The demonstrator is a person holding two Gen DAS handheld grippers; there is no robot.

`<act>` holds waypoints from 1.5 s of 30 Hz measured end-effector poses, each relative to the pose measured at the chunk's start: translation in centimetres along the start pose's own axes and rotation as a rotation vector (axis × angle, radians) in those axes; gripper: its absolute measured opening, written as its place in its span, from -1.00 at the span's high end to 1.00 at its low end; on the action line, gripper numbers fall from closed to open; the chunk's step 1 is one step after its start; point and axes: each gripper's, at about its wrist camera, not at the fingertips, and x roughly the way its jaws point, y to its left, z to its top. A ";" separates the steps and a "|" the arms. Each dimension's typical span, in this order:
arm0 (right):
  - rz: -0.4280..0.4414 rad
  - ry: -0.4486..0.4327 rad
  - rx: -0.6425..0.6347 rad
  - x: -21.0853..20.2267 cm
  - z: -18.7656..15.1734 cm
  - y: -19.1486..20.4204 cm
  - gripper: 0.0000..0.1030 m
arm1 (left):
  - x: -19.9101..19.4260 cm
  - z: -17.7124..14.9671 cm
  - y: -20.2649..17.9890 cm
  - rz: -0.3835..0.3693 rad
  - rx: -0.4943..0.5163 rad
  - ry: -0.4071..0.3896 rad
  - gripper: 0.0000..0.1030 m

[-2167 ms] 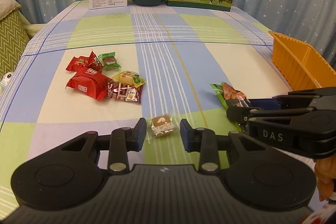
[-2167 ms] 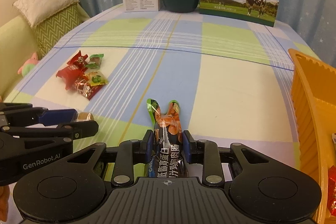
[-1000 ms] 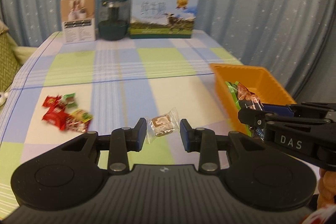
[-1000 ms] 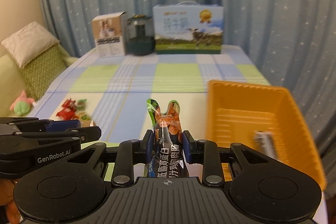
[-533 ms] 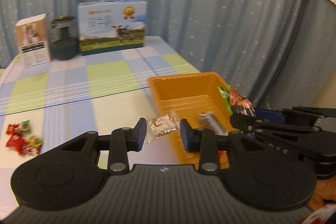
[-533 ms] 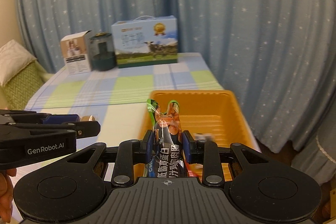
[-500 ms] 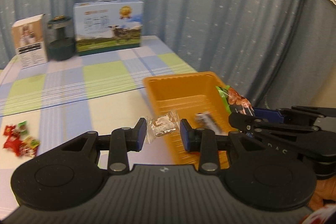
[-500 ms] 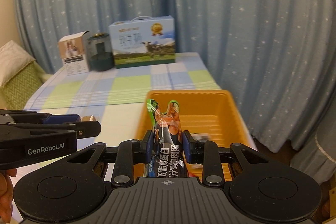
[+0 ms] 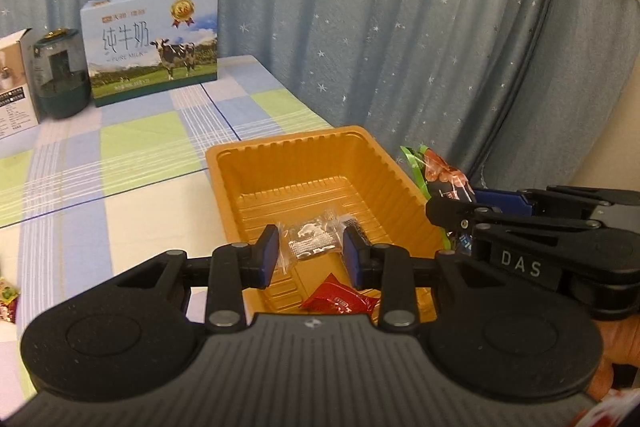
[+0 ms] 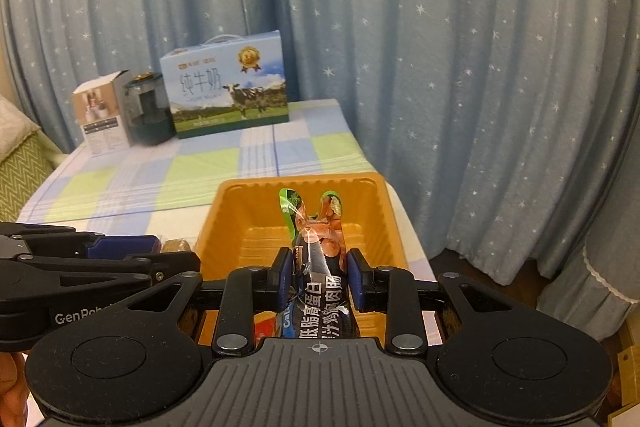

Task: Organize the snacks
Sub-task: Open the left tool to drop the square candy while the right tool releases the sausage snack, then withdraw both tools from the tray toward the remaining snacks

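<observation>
My left gripper (image 9: 311, 253) is shut on a small clear-wrapped candy (image 9: 310, 243) and holds it above the near part of the orange tray (image 9: 280, 151). My right gripper (image 10: 319, 279) is shut on a long dark sausage snack packet (image 10: 316, 259) above the tray's near end (image 10: 296, 183); it shows at the right of the left wrist view (image 9: 452, 203). A red wrapped candy (image 9: 340, 301) lies in the tray, with another dark wrapper partly hidden behind my left finger. The left gripper appears at the left of the right wrist view (image 10: 168, 253).
A milk carton box (image 9: 150, 45), a dark jar (image 9: 60, 73) and a white box (image 10: 102, 113) stand at the table's far end. Loose candies (image 9: 8, 301) lie at the table's left edge. Blue curtains hang behind and to the right.
Both grippers have carried their snacks from the table's middle rightward to above the orange tray. The tray now sits directly under both grippers.
</observation>
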 end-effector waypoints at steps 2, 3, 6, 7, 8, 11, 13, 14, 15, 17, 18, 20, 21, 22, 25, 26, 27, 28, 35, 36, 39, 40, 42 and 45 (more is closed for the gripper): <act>-0.004 0.008 0.007 0.5 -0.1 -0.4 0.42 | 0.7 0.0 -0.2 -0.008 0.008 0.006 0.40; -0.006 0.011 0.009 0.7 -0.2 -0.6 0.42 | 1.1 0.0 -0.3 -0.010 0.011 0.008 0.40; -0.011 0.021 0.019 1.3 -0.3 -1.2 0.42 | 2.2 0.0 -0.5 -0.017 0.018 0.017 0.40; -0.013 0.024 0.021 1.5 -0.3 -1.4 0.42 | 2.5 0.0 -0.5 -0.019 0.020 0.020 0.40; -0.015 0.025 0.021 1.7 -0.3 -1.5 0.42 | 2.9 0.1 -0.5 -0.021 0.018 0.021 0.39; -0.021 0.033 0.025 2.2 -0.4 -1.9 0.42 | 4.0 0.3 -0.7 -0.019 0.011 0.023 0.28; -0.022 0.040 0.027 2.4 -0.6 -2.1 0.42 | 4.9 0.5 -0.5 -0.012 0.010 0.031 0.08; -0.021 0.042 0.026 2.5 -0.6 -2.2 0.42 | 5.1 0.5 -0.4 -0.012 0.014 0.034 0.09; -0.020 0.044 0.026 2.6 -0.6 -2.2 0.42 | 5.1 0.5 -0.4 -0.007 0.023 0.033 0.09; -0.018 0.046 0.029 2.7 -0.7 -2.3 0.42 | 4.9 0.3 -0.1 0.009 0.035 0.028 0.09; -0.017 0.048 0.030 2.8 -0.7 -2.3 0.42 | 4.9 0.2 0.1 0.013 0.028 0.031 0.09; -0.011 0.054 0.033 3.0 -0.8 -2.2 0.42 | 4.6 0.0 0.7 0.021 0.015 0.033 0.09; -0.007 0.055 0.034 3.1 -0.7 -2.1 0.42 | 4.5 -0.2 0.9 0.026 0.012 0.033 0.09; -0.003 0.055 0.032 3.1 -0.7 -2.0 0.42 | 4.4 -0.3 1.1 0.031 0.010 0.036 0.09; 0.007 0.053 0.033 3.1 -0.6 -1.6 0.42 | 4.0 -0.7 1.4 0.039 0.006 0.038 0.09; 0.010 0.053 0.032 3.2 -0.5 -1.5 0.42 | 3.8 -0.7 1.5 0.039 0.005 0.037 0.09; 0.011 0.052 0.031 3.2 -0.4 -1.4 0.42 | 3.7 -0.8 1.5 0.038 0.004 0.036 0.09; 0.012 0.051 0.031 3.3 -0.3 -1.3 0.42 | 3.6 -0.8 1.6 0.039 0.004 0.034 0.09; 0.067 0.052 0.070 4.4 0.2 -1.3 0.33 | 2.8 -0.8 2.0 0.050 -0.002 0.026 0.09; 0.070 0.053 0.075 4.4 0.3 -1.4 0.23 | 2.7 -0.8 2.1 0.054 -0.002 0.025 0.09; 0.070 0.035 0.101 4.0 0.3 -1.7 -0.14 | 1.9 -1.0 2.5 0.064 -0.012 0.019 0.09; 0.068 0.036 0.106 3.8 0.3 -1.8 -0.14 | 1.6 -1.1 2.6 0.065 -0.019 0.017 0.09; 0.067 0.039 0.117 3.4 0.2 -1.8 -0.14 | 1.1 -1.3 2.9 0.070 -0.028 0.015 0.08; 0.070 0.038 0.119 2.5 0.2 -1.5 -0.14 | 0.1 -1.5 3.1 0.075 -0.034 0.011 0.08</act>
